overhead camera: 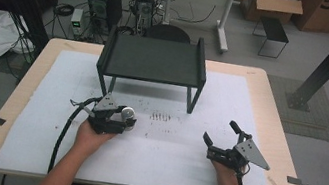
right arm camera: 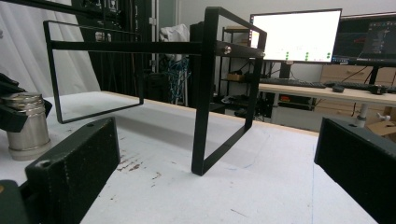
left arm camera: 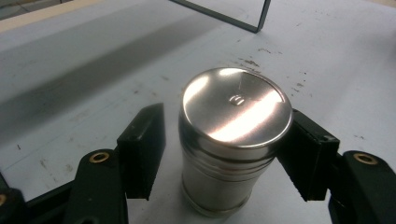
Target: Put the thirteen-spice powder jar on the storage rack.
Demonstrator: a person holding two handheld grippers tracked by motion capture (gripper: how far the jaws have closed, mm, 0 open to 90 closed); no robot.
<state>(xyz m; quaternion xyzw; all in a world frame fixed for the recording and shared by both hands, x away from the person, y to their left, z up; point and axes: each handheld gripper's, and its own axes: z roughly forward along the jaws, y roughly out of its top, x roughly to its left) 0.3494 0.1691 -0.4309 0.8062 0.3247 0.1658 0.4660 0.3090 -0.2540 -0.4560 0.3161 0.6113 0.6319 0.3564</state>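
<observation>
My left gripper (left arm camera: pixel 224 154) has its two black jaws on either side of the short brushed-steel cylindrical canister (left arm camera: pixel 231 140); the right-hand pad presses the rim of its lid, while a thin gap shows between the left-hand pad and its wall, so I cannot tell if the grip is firm. The canister stands upright on its base, long axis vertical, flat shiny lid facing up toward the camera. In the high view it sits left of centre, at the tip of the left gripper (overhead camera: pixel 128 119), on the white paper sheet (overhead camera: pixel 165 163) covering the pale wooden table (overhead camera: pixel 272 105). In the right gripper view it stands at the left edge, mid-height, lid up. My right gripper (overhead camera: pixel 219 132) lies lower right of centre in the high view, jaws wide apart with nothing between them. Beyond both, in the upper middle, stands the black metal shelf stand (overhead camera: pixel 152 60), well apart from the canister
</observation>
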